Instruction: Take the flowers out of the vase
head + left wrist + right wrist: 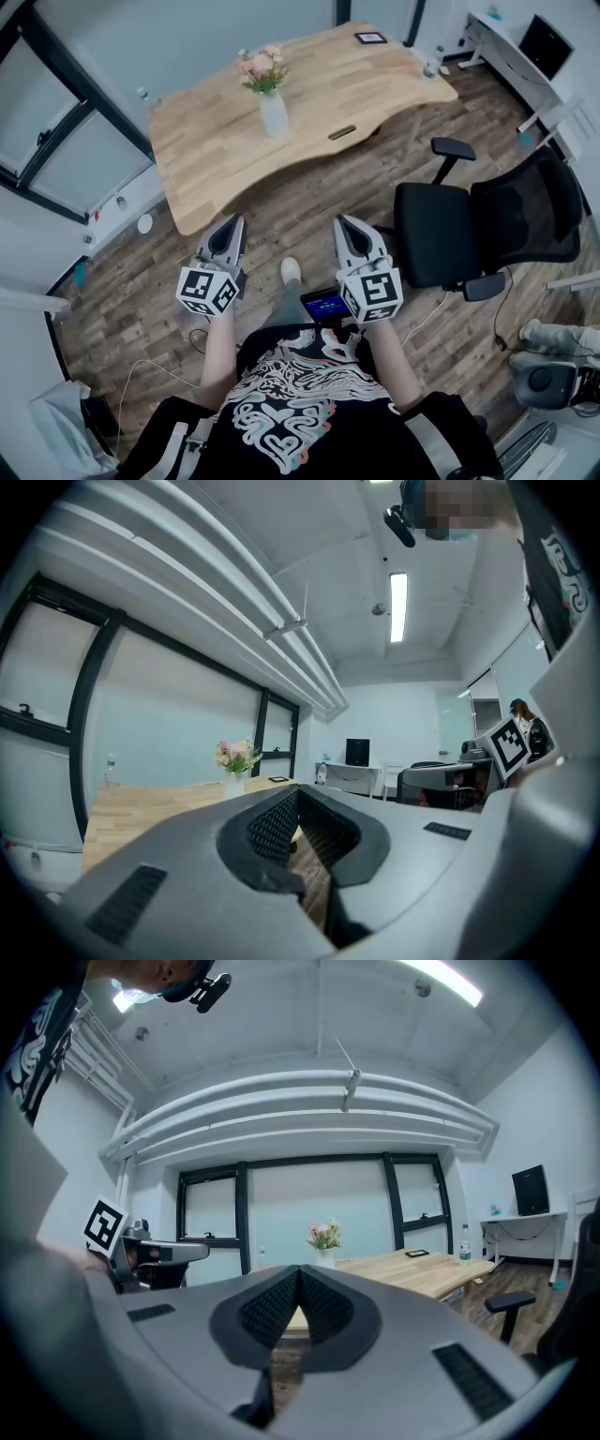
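Observation:
A white vase (273,115) stands upright on the wooden table (216,159), holding pink flowers (262,67) with green leaves. Both grippers hover over the floor, short of the table's near edge and well away from the vase. My left gripper (228,229) is shut with nothing in it; my right gripper (346,228) is shut and empty too. In the left gripper view the flowers (237,755) and vase (233,784) show far off, left of the jaws. The right gripper view has the flowers (324,1234) just above its closed jaws.
A black office chair (487,225) stands to the right, close to the right gripper. On the table's far side lie a dark frame (370,37) and a bottle (432,62). A white desk with a monitor (547,42) sits at the far right. Cables trail on the wood floor.

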A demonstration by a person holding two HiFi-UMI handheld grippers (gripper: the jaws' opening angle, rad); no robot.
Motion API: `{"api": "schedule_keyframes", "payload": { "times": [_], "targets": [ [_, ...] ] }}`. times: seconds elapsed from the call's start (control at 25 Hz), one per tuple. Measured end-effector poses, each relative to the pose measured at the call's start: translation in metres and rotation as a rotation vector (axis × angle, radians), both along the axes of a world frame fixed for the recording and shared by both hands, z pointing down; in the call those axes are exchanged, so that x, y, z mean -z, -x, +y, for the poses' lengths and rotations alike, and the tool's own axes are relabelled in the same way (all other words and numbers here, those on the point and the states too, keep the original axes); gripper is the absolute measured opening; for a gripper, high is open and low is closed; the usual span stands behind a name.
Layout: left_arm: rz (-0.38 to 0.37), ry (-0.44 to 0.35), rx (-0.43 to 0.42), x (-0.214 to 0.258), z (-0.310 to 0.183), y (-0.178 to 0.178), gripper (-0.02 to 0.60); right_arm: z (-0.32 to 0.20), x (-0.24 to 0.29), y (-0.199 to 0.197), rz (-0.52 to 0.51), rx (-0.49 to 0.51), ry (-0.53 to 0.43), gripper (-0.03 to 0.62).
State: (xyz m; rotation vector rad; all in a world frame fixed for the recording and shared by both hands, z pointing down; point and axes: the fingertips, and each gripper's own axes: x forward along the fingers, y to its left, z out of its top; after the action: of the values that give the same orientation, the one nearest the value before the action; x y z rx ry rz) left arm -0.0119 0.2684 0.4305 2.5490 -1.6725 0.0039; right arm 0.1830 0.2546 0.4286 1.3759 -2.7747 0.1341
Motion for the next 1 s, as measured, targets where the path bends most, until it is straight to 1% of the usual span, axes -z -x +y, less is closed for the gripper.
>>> {"api": "schedule_keyframes", "payload": {
  "times": [0.2, 0.48, 0.68, 1.0],
  "targets": [
    [0.002, -0.004, -0.002, -0.006, -0.039, 0.01, 0.003, -0.033, -0.01, 0.009, 0.012, -0.003, 0.013, 0.003],
    [0.0, -0.003, -0.026, -0.013, -0.121, 0.024, 0.003, -0.111, -0.019, 0.026, 0.027, -0.013, 0.031, 0.003],
    [-0.011, -0.007, -0.061, -0.012, -0.185, 0.038, 0.003, -0.177, -0.022, 0.049, 0.033, -0.019, 0.051, 0.003],
    [-0.005, -0.001, -0.079, -0.018, -0.276, 0.076, 0.003, -0.27, -0.031, 0.097, 0.042, -0.015, 0.089, 0.003]
  ]
}}
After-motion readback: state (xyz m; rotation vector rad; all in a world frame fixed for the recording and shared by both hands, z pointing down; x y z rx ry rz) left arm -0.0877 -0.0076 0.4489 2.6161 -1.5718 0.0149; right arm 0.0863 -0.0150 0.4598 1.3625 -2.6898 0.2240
